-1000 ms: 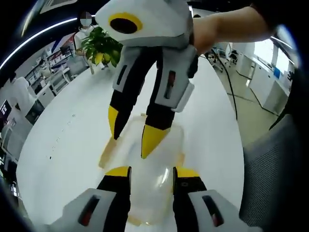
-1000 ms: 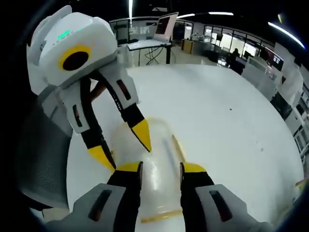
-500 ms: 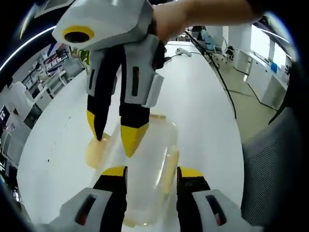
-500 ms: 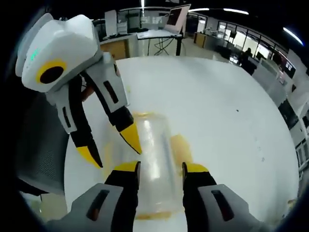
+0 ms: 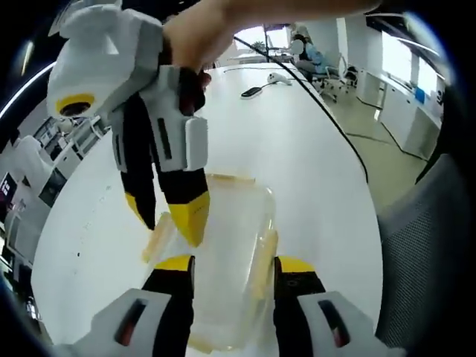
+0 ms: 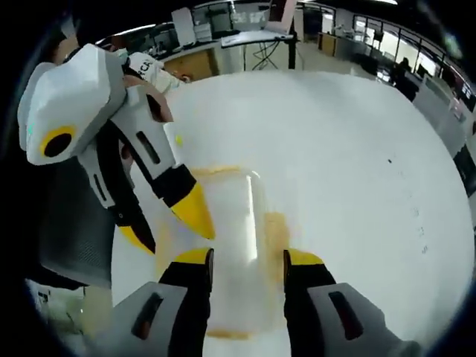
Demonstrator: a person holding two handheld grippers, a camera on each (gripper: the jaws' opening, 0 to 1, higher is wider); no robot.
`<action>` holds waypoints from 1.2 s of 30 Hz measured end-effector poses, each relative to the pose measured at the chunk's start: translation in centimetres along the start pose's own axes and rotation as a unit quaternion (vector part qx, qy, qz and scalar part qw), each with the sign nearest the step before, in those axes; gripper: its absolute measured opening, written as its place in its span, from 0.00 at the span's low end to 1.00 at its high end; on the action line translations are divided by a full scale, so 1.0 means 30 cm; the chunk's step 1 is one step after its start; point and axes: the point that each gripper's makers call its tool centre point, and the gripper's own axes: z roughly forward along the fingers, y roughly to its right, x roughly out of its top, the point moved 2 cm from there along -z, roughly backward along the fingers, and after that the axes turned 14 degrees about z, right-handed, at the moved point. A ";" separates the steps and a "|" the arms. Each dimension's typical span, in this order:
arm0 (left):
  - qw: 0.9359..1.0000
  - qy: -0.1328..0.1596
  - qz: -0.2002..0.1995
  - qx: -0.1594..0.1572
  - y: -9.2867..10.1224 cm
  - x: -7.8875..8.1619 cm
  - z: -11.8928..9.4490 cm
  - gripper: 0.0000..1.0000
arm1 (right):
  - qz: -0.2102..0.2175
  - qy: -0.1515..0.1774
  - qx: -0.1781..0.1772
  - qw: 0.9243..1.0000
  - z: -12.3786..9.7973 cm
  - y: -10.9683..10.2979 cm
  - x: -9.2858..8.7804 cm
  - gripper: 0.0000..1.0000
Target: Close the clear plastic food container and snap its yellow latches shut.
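Note:
The clear plastic container (image 5: 227, 245) lies on the white table (image 5: 312, 171) with its lid on top. Yellow latches (image 5: 263, 254) show along its sides, one at the left (image 5: 156, 238) and one at the far end (image 5: 230, 178). My left gripper (image 5: 234, 264) is open, its jaws just above the near end of the container. The right gripper (image 5: 165, 217) hangs open over the container's left side, a hand holding it. In the right gripper view the container (image 6: 230, 216) lies under my open right gripper (image 6: 249, 258), and the left gripper (image 6: 166, 225) points down at its left edge, beside a latch (image 6: 275, 230).
A grey mesh chair (image 5: 424, 253) stands against the table edge, also seen as a chair back (image 6: 74, 223). A small dark device (image 5: 253, 91) and a cable (image 5: 327, 119) lie at the table's far end. Office desks (image 6: 253, 37) stand beyond.
The right gripper has swung left across the left gripper view, from over the container's middle to its left side. Both cameras have shifted; the container stays on the table.

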 end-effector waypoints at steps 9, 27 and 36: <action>1.000 0.004 0.024 0.000 0.002 0.002 0.004 0.37 | 0.003 -0.072 0.036 0.997 0.017 -0.010 0.003 0.34; 0.999 0.025 0.045 0.005 0.003 -0.002 0.017 0.33 | -0.031 -0.138 0.045 0.989 0.022 0.000 -0.004 0.31; 0.999 0.023 0.043 0.011 -0.005 -0.011 0.015 0.33 | -0.030 -0.160 0.060 0.985 0.022 0.011 0.011 0.29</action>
